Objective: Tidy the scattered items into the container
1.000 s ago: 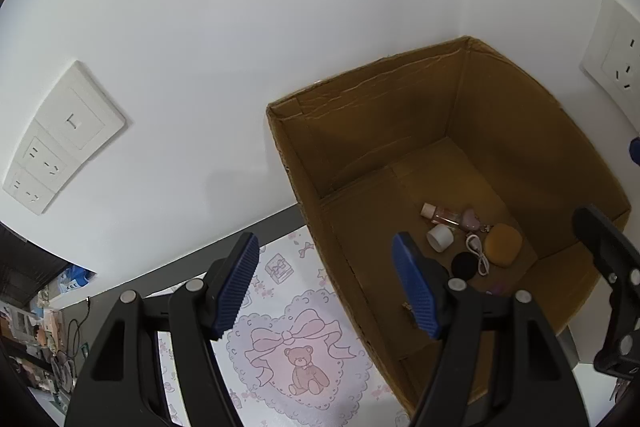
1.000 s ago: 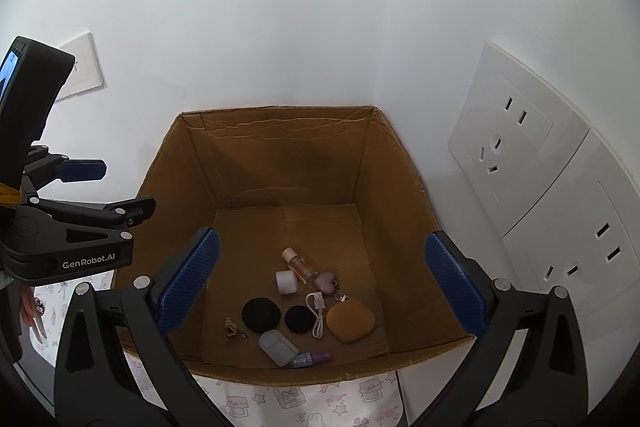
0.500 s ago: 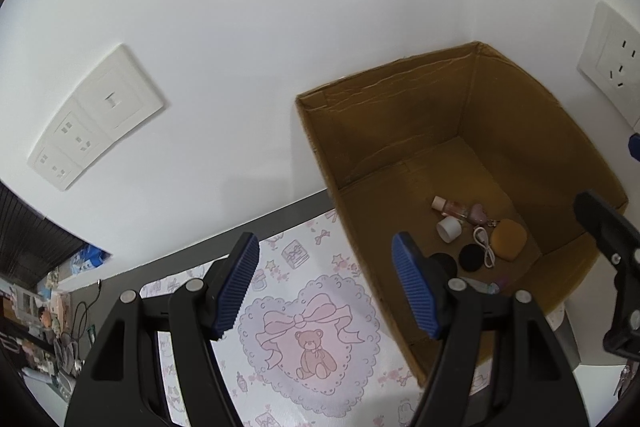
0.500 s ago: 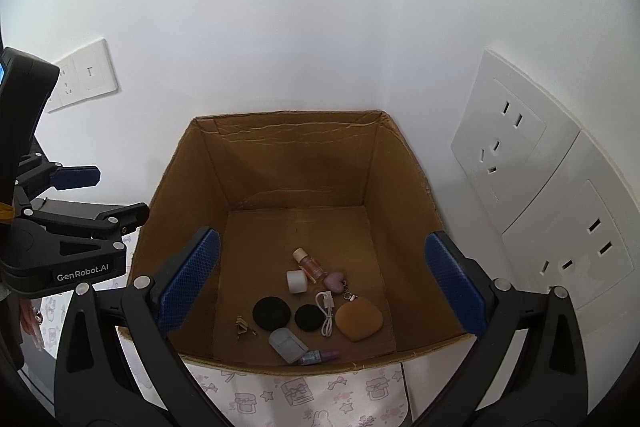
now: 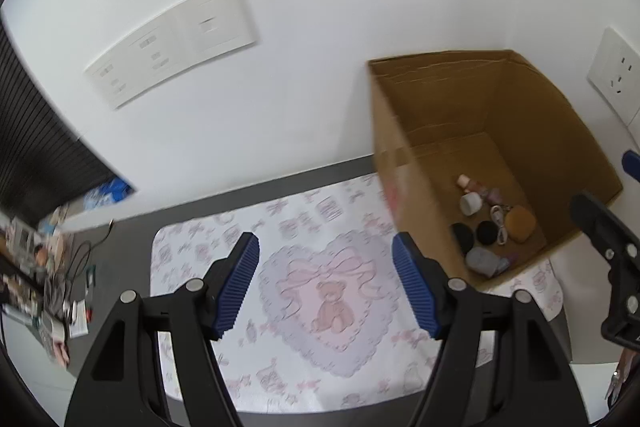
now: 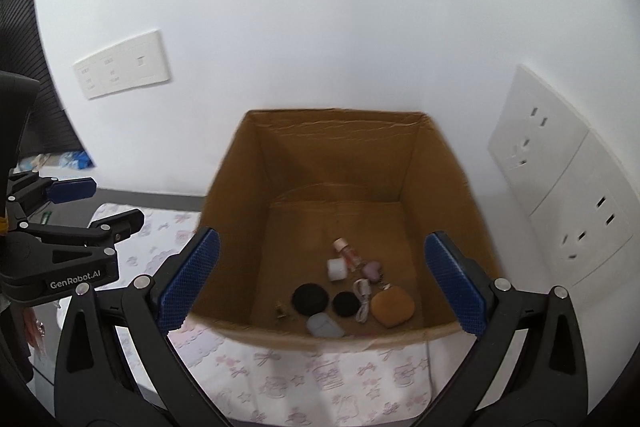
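An open cardboard box point(image 6: 436, 163) point(image 5: 404, 131) stands against the wall on a pink bear-print mat point(image 5: 320, 287). Inside lie several small items: an orange pouch point(image 6: 392, 305), two black round pads point(image 6: 310, 299), a white cap point(image 6: 337, 269), a small pink bottle point(image 6: 348, 253), a white cable point(image 6: 363, 301) and a grey case point(image 6: 322, 325). My right gripper point(image 6: 320, 279) is open and empty, held above the box's front. My left gripper point(image 5: 326, 287) is open and empty above the mat, left of the box; it also shows in the right wrist view point(image 6: 76, 203).
White wall socket plates sit on the right wall point(image 6: 560, 183) and a switch plate on the back wall point(image 5: 172, 43). A cluttered desk area point(image 5: 48, 267) lies at far left. The mat point(image 6: 320, 379) runs under the box's front.
Both grippers have pulled back and up from the box. The left one has swung left, so the mat now fills its view and the box sits at the right.
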